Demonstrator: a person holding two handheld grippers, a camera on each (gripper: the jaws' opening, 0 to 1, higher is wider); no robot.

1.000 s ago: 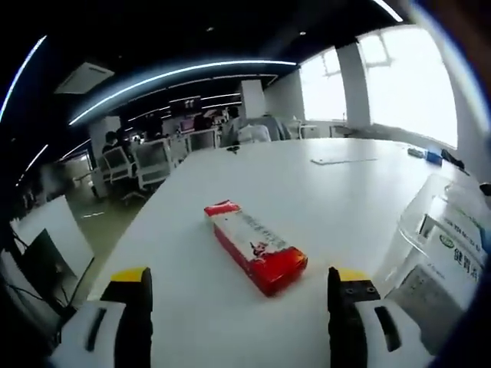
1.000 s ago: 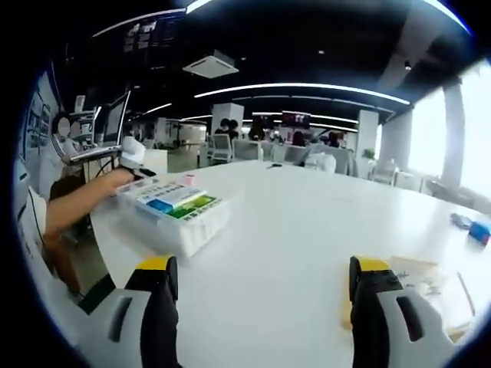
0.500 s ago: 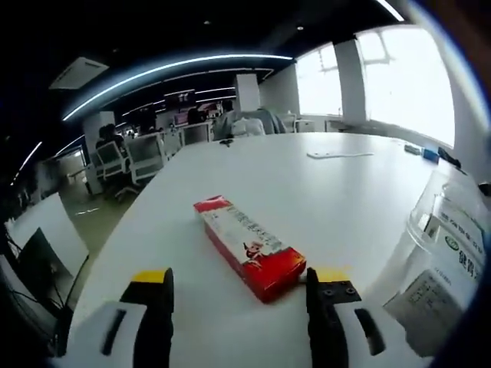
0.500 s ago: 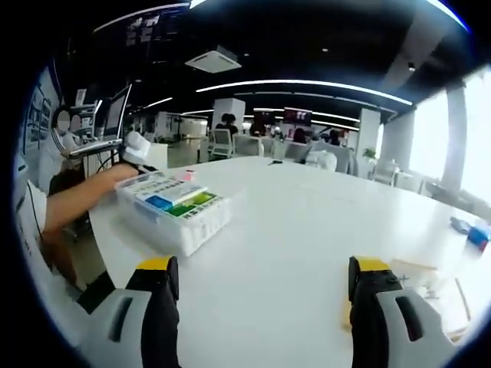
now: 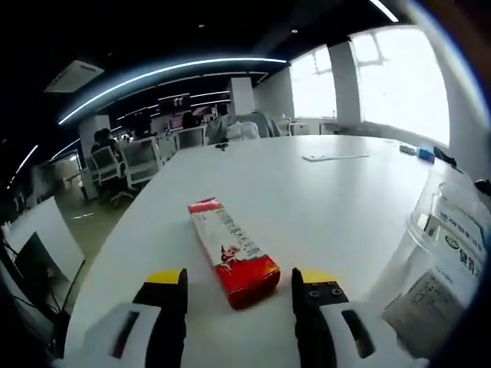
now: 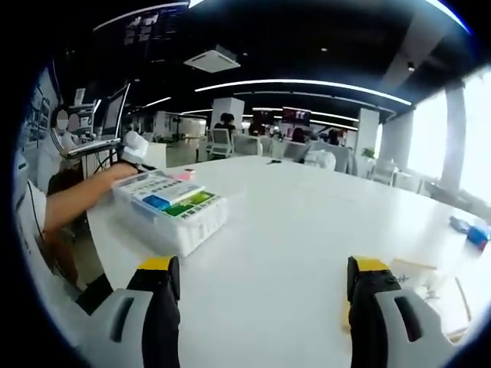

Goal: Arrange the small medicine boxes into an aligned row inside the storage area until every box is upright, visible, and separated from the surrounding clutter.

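A big white table [image 5: 322,192] fills the middle of the left gripper view and runs far back toward 12 o'clock. The ceiling [image 5: 153,31] is dark, with long bright light strips [image 5: 169,70] curving across it. Big bright windows [image 5: 399,77] stand at 2 o'clock, with white pillars [image 5: 341,84] between them. Office chairs [image 5: 142,157] and desks sit at 10 o'clock on a pale floor [image 5: 92,226]. In the right gripper view, more chairs [image 6: 245,144] stand at 12 o'clock, an air vent [image 6: 217,58] is set in the ceiling at 11 o'clock, and a window [image 6: 460,153] glows at 3 o'clock.
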